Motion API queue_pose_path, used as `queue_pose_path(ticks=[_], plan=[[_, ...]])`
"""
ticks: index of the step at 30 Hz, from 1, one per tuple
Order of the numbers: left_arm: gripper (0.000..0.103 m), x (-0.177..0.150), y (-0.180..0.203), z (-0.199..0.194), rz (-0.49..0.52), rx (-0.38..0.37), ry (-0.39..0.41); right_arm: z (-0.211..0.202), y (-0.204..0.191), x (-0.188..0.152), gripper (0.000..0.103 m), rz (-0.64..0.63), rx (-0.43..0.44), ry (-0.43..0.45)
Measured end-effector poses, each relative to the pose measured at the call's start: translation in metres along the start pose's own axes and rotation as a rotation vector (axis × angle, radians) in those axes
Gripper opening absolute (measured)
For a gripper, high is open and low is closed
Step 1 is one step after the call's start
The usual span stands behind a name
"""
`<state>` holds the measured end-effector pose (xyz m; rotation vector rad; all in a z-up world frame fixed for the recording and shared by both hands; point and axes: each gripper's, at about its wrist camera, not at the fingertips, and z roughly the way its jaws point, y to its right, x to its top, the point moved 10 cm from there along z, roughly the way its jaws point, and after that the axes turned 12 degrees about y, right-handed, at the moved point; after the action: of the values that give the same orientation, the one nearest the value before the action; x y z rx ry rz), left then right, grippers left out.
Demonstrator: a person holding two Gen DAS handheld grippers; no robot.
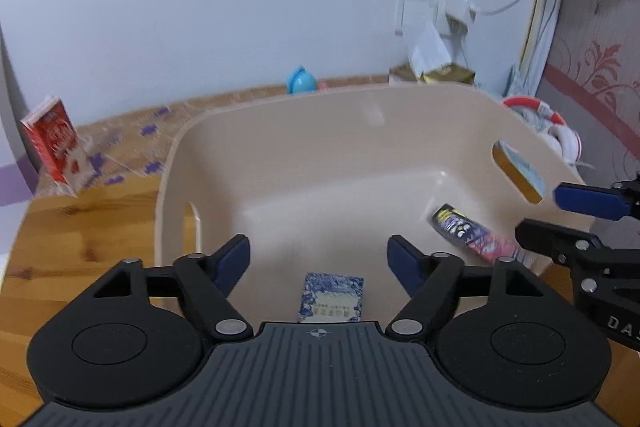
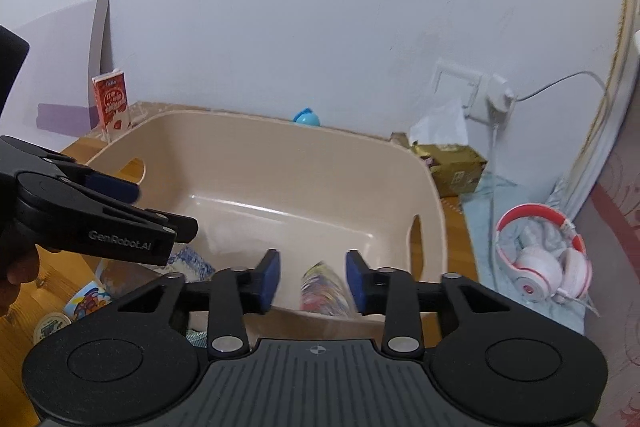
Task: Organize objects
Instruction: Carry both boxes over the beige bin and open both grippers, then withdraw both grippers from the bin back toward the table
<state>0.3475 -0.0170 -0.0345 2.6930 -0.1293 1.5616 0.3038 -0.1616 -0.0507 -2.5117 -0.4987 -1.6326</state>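
Left wrist view first: we see the left gripper (image 1: 319, 259) hanging over the near edge of a beige plastic tub (image 1: 256, 131), its blue pads spread wide apart with nothing pressed between them. Below the gap, a small blue-patterned box (image 1: 331, 297) lies flat on the tub's floor, clear of both pads. Toward the tub's right wall lies a colourful snack packet (image 1: 476, 235), tilted against the corner under the handle slot. Our right gripper (image 1: 552, 215) reaches in from the right edge, just beside that packet; its fingers stand apart. Outside the tub, a red carton (image 1: 54, 145) stands upright on the wooden table (image 1: 60, 251) at the far left, a blue ball-shaped toy (image 1: 301, 79) sits by the wall, and red-and-white headphones (image 1: 556, 129) lie behind the tub's right rim.

Right wrist view next: we see the right gripper (image 2: 312, 283) with its pads partly apart. The snack packet (image 2: 324, 291), blurred, sits in the gap between them, and we cannot tell whether either pad touches it. It appears over the tub's (image 2: 280, 147) near right corner. Our left gripper (image 2: 160, 211) enters from the left over the tub's near left side; from this angle we cannot judge its spread. The blue-patterned box (image 2: 192, 261) shows below it. The red carton (image 2: 112, 103) stands beyond the tub, and the headphones (image 2: 540, 255) rest on a pale cloth (image 2: 480, 227) to the right.
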Motion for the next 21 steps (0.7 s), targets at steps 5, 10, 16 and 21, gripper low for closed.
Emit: queue_pose_path(ticks=[5, 10, 16, 21], plan=[[0.085, 0.003, -0.005, -0.031, 0.021, -0.016, 0.050, -0.030, 0.004, 0.007, 0.077, 0.013, -0.031, 0.055], [0.088, -0.008, -0.015, -0.062, 0.037, -0.025, 0.074, -0.058, 0.004, 0.002, 0.103, 0.005, -0.059, 0.070], [0.089, -0.036, -0.031, -0.086, 0.031, -0.016, 0.050, -0.075, -0.003, -0.022, 0.103, 0.006, -0.057, 0.034], [0.089, -0.069, -0.046, -0.094, 0.007, -0.014, -0.004, -0.071, -0.005, -0.059, 0.103, 0.011, -0.069, -0.052]])
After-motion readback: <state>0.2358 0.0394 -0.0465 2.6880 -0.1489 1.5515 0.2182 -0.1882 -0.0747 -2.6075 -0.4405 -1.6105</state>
